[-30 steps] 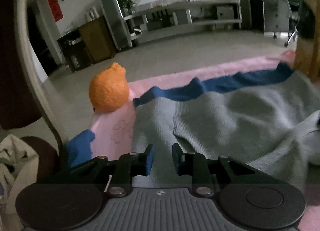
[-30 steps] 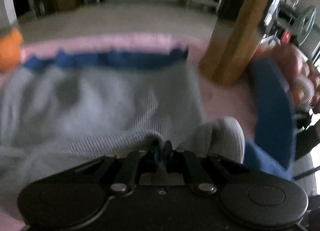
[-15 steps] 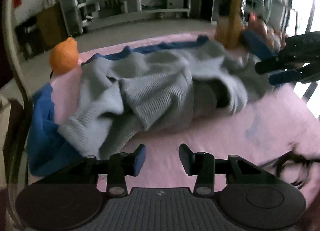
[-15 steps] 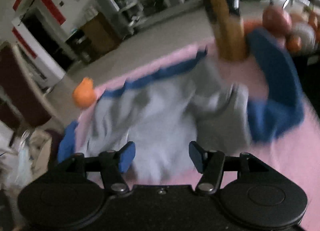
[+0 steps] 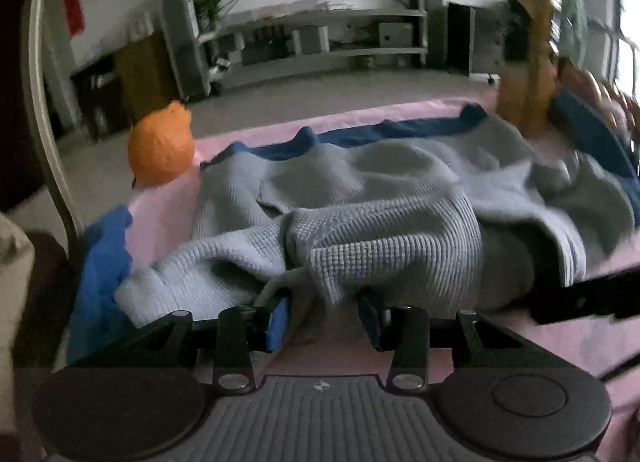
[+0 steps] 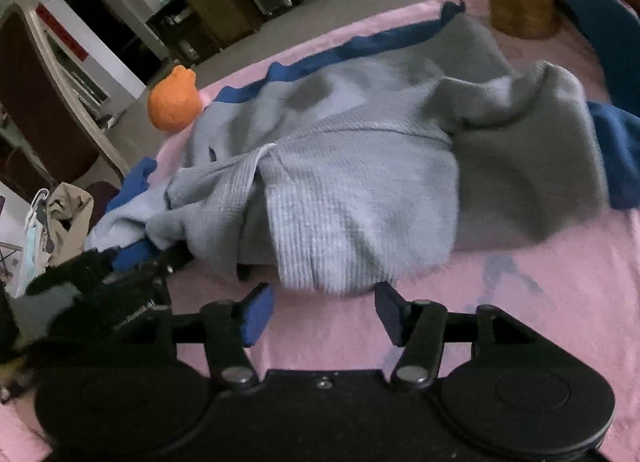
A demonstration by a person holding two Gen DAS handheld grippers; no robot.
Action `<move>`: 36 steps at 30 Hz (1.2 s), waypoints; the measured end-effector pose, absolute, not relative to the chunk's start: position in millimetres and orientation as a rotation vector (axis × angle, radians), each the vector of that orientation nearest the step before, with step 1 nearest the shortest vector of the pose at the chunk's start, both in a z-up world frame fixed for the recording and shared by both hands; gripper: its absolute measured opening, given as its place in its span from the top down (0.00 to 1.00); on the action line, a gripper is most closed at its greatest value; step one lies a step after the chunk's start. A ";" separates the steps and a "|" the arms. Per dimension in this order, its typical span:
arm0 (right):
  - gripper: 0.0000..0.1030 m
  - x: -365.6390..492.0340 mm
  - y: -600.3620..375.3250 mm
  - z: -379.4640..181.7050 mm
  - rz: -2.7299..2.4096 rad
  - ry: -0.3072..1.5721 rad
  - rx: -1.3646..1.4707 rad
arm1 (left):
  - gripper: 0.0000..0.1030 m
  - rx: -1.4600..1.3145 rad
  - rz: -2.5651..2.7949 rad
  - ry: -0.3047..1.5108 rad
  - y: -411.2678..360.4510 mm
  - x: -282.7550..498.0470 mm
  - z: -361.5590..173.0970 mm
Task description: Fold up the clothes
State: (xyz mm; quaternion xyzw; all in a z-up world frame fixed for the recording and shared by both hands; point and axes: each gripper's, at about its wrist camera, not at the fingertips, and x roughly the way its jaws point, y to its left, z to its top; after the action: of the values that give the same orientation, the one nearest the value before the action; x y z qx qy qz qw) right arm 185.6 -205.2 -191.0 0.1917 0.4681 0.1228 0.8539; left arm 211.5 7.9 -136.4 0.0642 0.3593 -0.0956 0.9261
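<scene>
Right wrist: orange ball beside crumpled grey sweater; both grippers' fingers apart, empty.

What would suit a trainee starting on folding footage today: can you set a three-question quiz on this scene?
1. True or false: the right gripper is clamped on the grey sweater.
2. Where does the orange object sit? A) on top of the sweater B) at the far left edge of the pink cover, beside the sweater C) between the right gripper's fingers
3. Fill in: along the sweater's far edge, a strip of ___ cloth shows.

Key: 1 false, its jaws stand apart and the hem lies just ahead of them. 2 B. 3 blue.
</scene>
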 end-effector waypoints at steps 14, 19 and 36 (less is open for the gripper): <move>0.94 168.4 -206.4 -139.4 0.246 1.008 0.450 | 0.56 -0.028 -0.231 0.767 31.4 210.9 -118.0; 0.94 148.6 -229.8 -91.8 0.364 0.945 0.711 | 0.43 -0.277 -0.340 0.815 67.4 199.5 -103.6; 0.66 176.0 -257.1 -102.0 0.181 0.952 0.797 | 0.31 -0.163 -0.392 0.946 46.5 166.1 -117.0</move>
State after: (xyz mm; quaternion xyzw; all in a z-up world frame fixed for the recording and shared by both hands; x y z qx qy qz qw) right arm 176.0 -257.1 -102.0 0.3730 0.4456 0.0848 0.8094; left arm 166.1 46.5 -117.0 -0.0779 0.4520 -0.1873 0.8687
